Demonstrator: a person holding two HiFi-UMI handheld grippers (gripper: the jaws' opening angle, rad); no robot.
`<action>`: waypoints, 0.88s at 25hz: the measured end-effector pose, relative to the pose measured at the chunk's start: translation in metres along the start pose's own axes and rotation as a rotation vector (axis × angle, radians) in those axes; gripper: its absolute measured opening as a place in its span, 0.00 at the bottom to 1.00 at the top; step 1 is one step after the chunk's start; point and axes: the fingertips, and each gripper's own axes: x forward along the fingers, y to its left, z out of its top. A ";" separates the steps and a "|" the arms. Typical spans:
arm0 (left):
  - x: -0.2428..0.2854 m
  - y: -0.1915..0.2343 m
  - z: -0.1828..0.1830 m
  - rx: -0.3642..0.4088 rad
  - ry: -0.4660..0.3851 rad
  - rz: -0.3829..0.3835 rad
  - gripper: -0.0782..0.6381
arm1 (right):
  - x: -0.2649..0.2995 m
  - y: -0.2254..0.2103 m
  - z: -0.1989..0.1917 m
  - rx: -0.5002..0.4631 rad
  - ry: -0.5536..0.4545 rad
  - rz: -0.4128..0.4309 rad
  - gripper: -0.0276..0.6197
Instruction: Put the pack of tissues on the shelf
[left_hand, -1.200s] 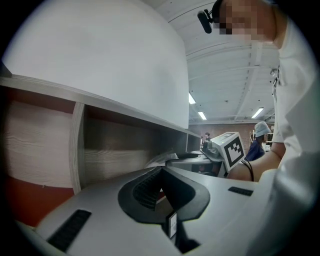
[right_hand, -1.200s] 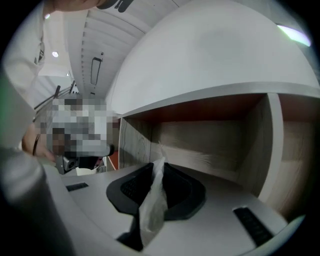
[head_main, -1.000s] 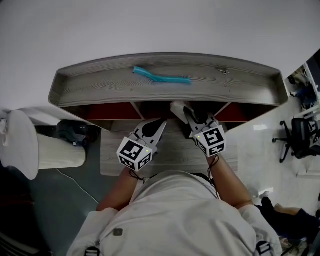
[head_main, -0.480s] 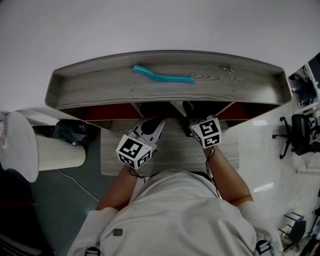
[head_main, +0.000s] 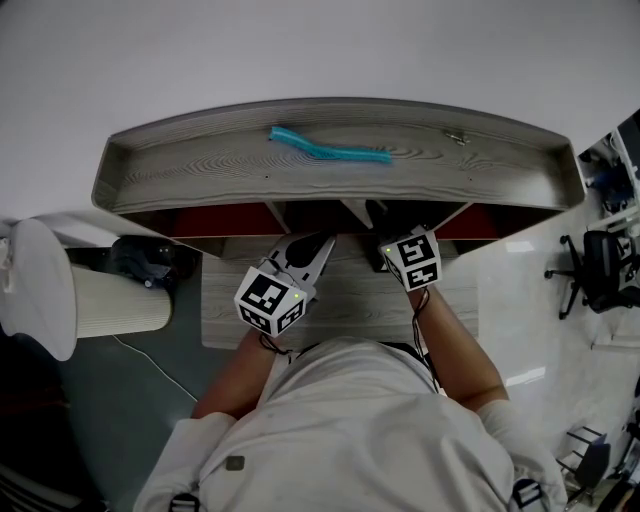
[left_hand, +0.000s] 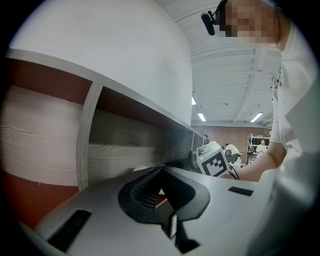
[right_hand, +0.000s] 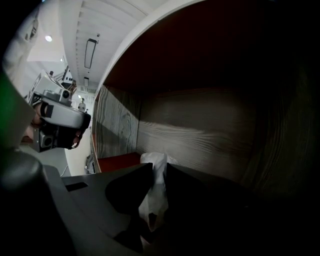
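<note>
right gripper (right_hand: 159, 167) pinching 1 white, crinkled, soft-wrapped pack of tissues (right_hand: 156, 192), jaws just eased wider | pack at lower centre of frame, inside grey wood-grain shelf (right_hand: 200, 135) compartment | left gripper (left_hand: 161, 172) closed, empty | 2 grippers | 1 teal strip (head_main: 330, 152) atop shelf

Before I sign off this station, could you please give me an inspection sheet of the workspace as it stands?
Surface: grey wood-grain shelf unit, red-lined compartments under a top tray.
Job's things: white pack of tissues inside a compartment, between the tongs of the right gripper.
Clutter: long teal strip on the top tray.
Grippers: left gripper outside the shelf, tongs together, empty; right gripper closed on the pack, its tongs having just opened slightly.
Cables: thin cable on the floor at left.
Surroundings: white pleated cylinder at left, black office chair at right.
</note>
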 end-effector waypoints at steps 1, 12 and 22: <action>-0.001 -0.001 0.000 -0.001 0.001 0.000 0.13 | -0.001 0.001 0.001 0.002 -0.004 0.002 0.18; -0.010 -0.012 0.006 0.012 -0.012 0.012 0.13 | -0.021 -0.008 0.030 -0.020 -0.069 -0.040 0.31; -0.024 -0.032 0.018 0.038 -0.042 0.023 0.13 | -0.045 -0.001 0.043 -0.054 -0.100 -0.041 0.31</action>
